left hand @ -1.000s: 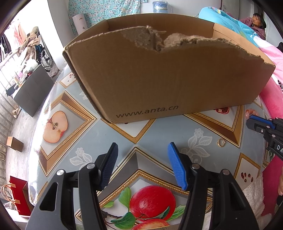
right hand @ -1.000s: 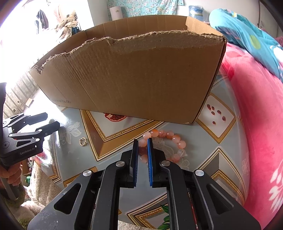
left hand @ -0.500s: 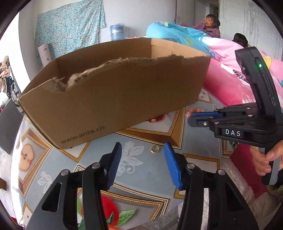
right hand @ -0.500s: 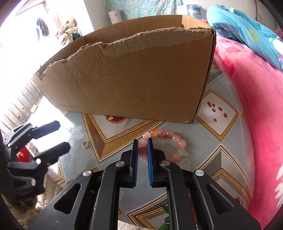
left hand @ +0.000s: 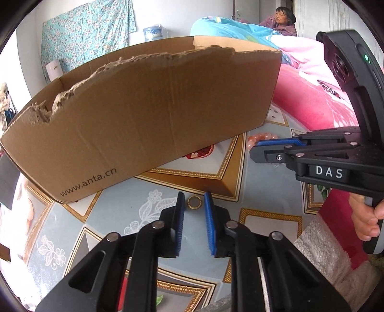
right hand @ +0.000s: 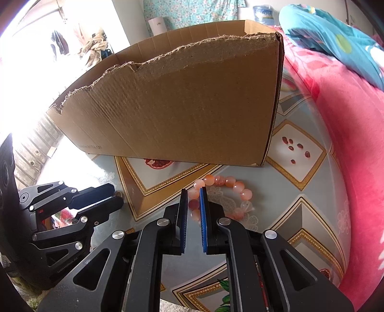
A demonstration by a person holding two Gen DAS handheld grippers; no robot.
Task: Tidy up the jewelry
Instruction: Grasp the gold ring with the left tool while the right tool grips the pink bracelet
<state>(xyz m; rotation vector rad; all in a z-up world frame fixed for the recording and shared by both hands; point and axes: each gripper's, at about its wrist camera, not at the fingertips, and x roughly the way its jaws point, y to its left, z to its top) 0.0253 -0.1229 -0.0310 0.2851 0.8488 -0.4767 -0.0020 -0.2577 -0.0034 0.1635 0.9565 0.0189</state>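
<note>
A small gold ring (left hand: 194, 202) lies on the patterned table just ahead of my left gripper (left hand: 194, 199), whose blue pads stand narrowly apart on either side of it, not touching it. A pink bead bracelet (right hand: 226, 192) lies on the table in front of the cardboard box (right hand: 192, 108). My right gripper (right hand: 192, 195) hovers over the bracelet's left side, pads nearly together with a small gap, holding nothing. The right gripper also shows in the left wrist view (left hand: 266, 147), and the left gripper in the right wrist view (right hand: 112, 195). The bracelet shows in the left wrist view (left hand: 261, 137) behind it.
The torn open-topped cardboard box (left hand: 144, 115) fills the back of the table (left hand: 120, 211). A pink blanket (right hand: 348, 132) on a bed borders the table's right side. A person (left hand: 284, 20) sits at the far back.
My left gripper has swung right to the gold ring and narrowed its jaws around it. My right gripper has stayed over the bracelet, its pads opened very slightly.
</note>
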